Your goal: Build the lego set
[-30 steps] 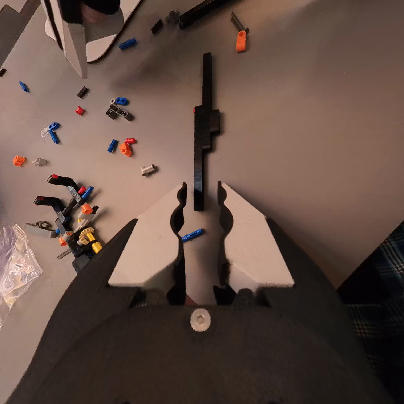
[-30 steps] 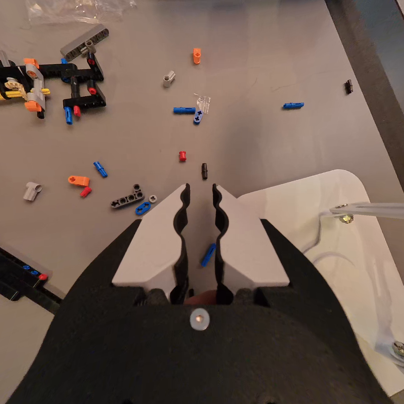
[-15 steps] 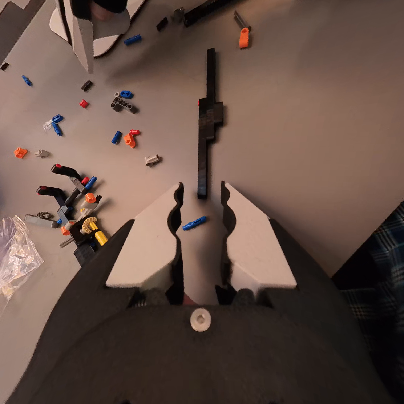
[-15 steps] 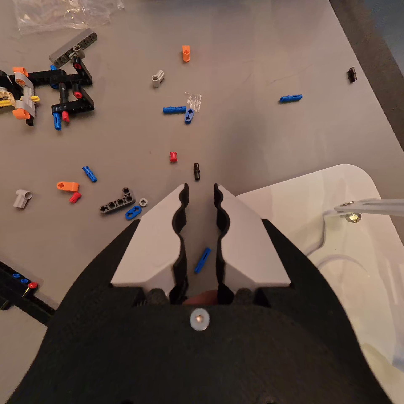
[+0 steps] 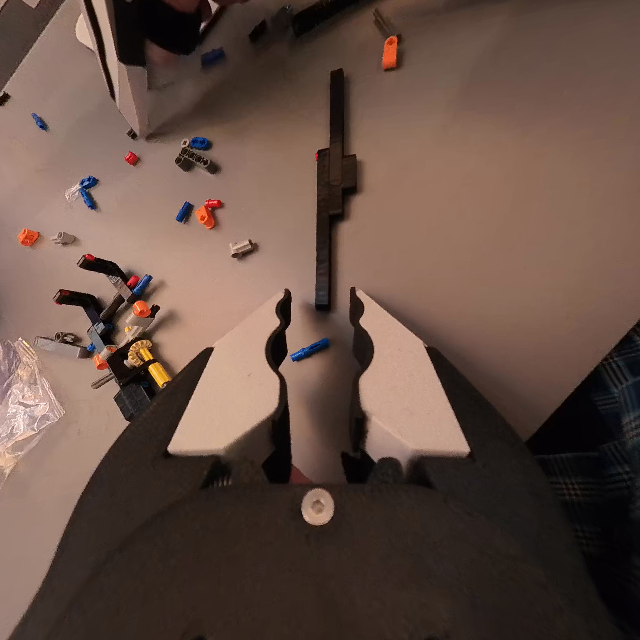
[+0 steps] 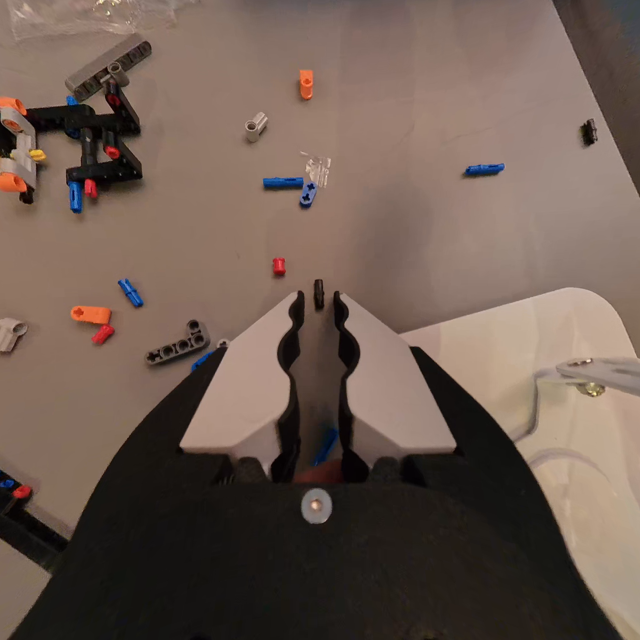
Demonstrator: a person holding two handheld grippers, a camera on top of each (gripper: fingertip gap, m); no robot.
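In the left wrist view my left gripper [image 5: 319, 293] is open and empty above the grey table. The near end of a long black beam assembly [image 5: 330, 194] lies just between its fingertips. A blue pin [image 5: 309, 349] lies on the table under the gap. In the right wrist view my right gripper [image 6: 317, 295] is open, with a small black pin [image 6: 318, 292] lying on the table between its tips. A red bush [image 6: 278, 266] lies just left of it. My right gripper also shows at the far left of the left wrist view [image 5: 128, 69].
A part-built black, grey and orange assembly [image 6: 90, 138] lies at the left, also seen in the left wrist view [image 5: 114, 332]. Loose blue, orange, red and grey pieces are scattered around. A white plate [image 6: 519, 346] lies right of the right gripper. A plastic bag [image 5: 20, 398] lies left. The left gripper's tips are roughly 20 cm from the right gripper's.
My right gripper has moved forward and lower, so the black pin now sits between its tips. My left gripper has opened slightly and drawn back a little along the black beam.
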